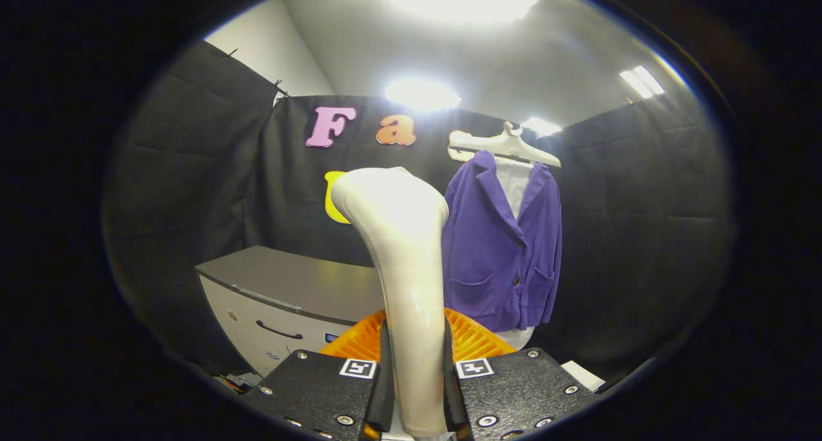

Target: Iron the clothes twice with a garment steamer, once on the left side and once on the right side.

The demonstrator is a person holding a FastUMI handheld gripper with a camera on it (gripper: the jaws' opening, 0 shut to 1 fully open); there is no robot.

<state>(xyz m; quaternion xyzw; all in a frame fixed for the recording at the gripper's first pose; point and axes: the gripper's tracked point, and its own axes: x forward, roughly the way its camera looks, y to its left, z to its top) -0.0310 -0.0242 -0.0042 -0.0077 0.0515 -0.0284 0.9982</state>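
Note:
A white garment steamer (403,255) stands upright between my fingers, its handle clamped at the bottom and its head curving up and to the left. My gripper (416,383) is shut on that handle, both pads pressing its sides. Beyond and to the right of the steamer a purple jacket (504,248) over a white shirt (515,181) hangs on a white hanger (507,144) against the black cloth wall. The jacket's left edge is partly hidden behind the steamer's head. The steamer's head is apart from the jacket, some way in front of it.
A grey cabinet (282,300) with a drawer handle stands to the left, beyond the fingers. An orange ribbed object (475,338) sits just behind the steamer's handle. A yellow shape (332,200) shows on the wall behind the steamer's head. Black cloth walls close in all round.

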